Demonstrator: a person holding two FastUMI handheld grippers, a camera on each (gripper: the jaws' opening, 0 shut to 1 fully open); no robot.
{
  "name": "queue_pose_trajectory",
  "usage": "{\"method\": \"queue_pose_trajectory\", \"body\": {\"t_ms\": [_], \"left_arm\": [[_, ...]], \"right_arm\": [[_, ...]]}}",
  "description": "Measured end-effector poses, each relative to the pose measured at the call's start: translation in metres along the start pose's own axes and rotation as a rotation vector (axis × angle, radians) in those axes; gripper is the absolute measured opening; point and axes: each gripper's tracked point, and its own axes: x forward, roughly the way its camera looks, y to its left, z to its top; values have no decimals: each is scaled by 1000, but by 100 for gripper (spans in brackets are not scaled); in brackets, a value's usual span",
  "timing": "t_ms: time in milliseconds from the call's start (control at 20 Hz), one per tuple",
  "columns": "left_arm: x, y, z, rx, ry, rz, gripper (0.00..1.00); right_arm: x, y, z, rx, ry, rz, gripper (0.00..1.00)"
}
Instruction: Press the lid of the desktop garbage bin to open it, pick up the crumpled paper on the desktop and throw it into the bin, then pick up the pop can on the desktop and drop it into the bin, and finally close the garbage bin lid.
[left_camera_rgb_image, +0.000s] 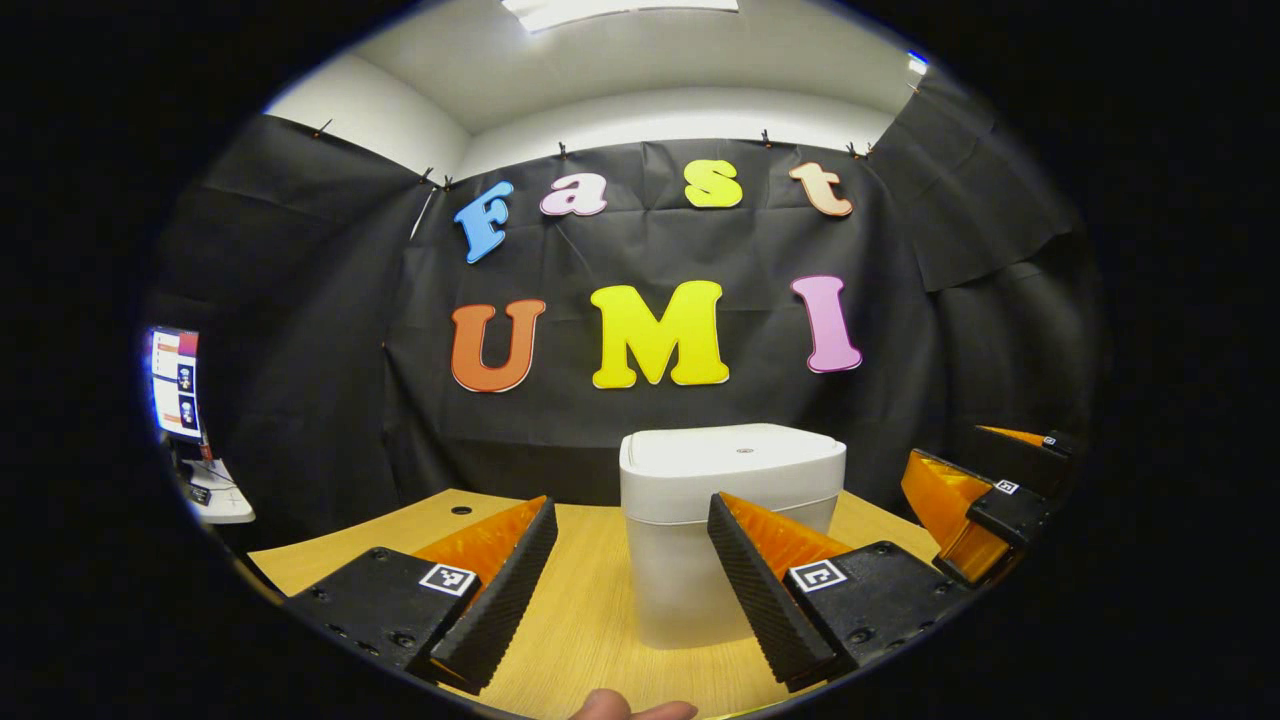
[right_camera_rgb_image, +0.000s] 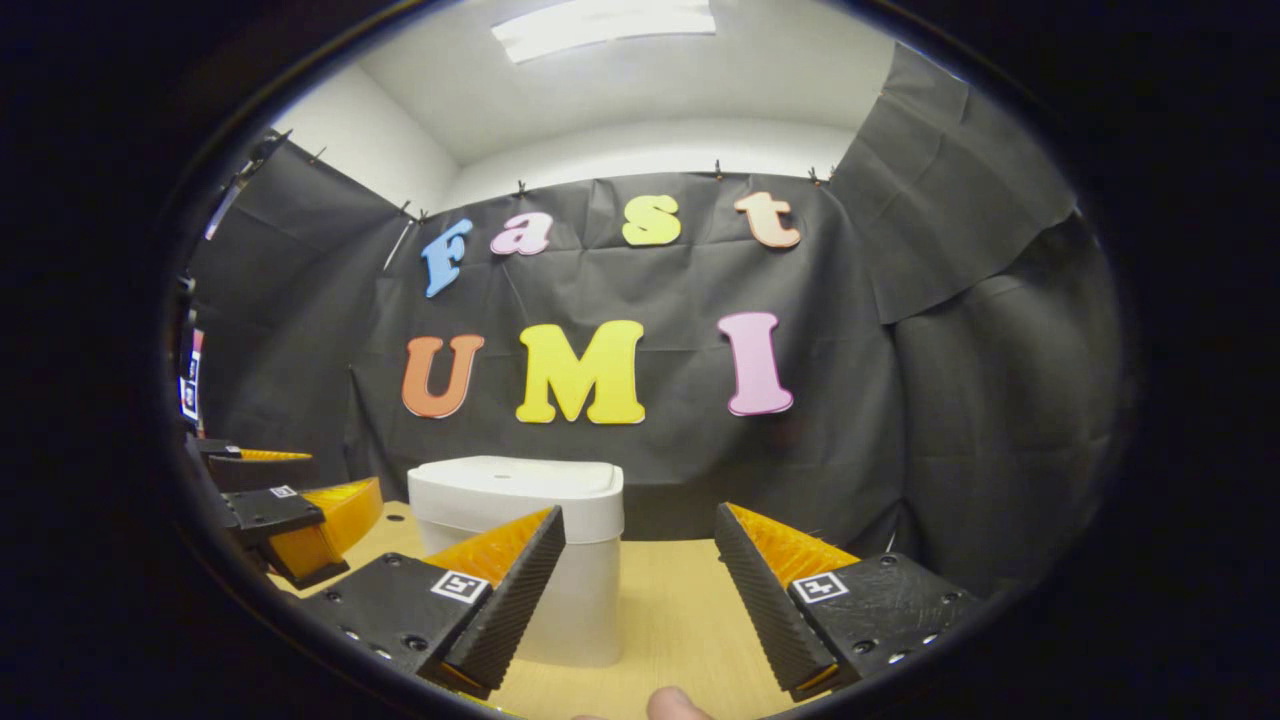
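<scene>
- Standing upright on the wooden desk (left_camera_rgb_image: 590, 610), white desktop garbage bin (left_camera_rgb_image: 730, 520), lid (left_camera_rgb_image: 735, 450) down and flat on top.
- Left gripper (left_camera_rgb_image: 632, 590): fingers wide apart, holding nothing, hovering above the desk; bin sits ahead between the two fingers, slightly toward the right one, not touched.
- Fingertip of the person's hand (left_camera_rgb_image: 630, 708) at the bottom edge of the left gripper view.
- Right gripper (right_camera_rgb_image: 640, 600): fingers wide apart, nothing between them; bin (right_camera_rgb_image: 520, 550) shows ahead and to the left, partly behind the left finger, apart from it.
- Right gripper also seen in the left gripper view at the right edge (left_camera_rgb_image: 985, 500), beside the bin, not touching it.
- Left gripper seen in the right gripper view at the left edge (right_camera_rgb_image: 285, 510), just left of the bin.
- Monitor (left_camera_rgb_image: 177, 382) at far left of the left gripper view; screen too small to make out.
- Ceiling light (right_camera_rgb_image: 600, 25) overhead.
</scene>
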Motion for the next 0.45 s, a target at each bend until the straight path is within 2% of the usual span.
{"method": "queue_pose_trajectory", "body": {"t_ms": [450], "left_arm": [[-1, -1, 0, -5, 0, 2, 97]], "right_arm": [[0, -1, -2, -4, 7, -1, 94]]}}
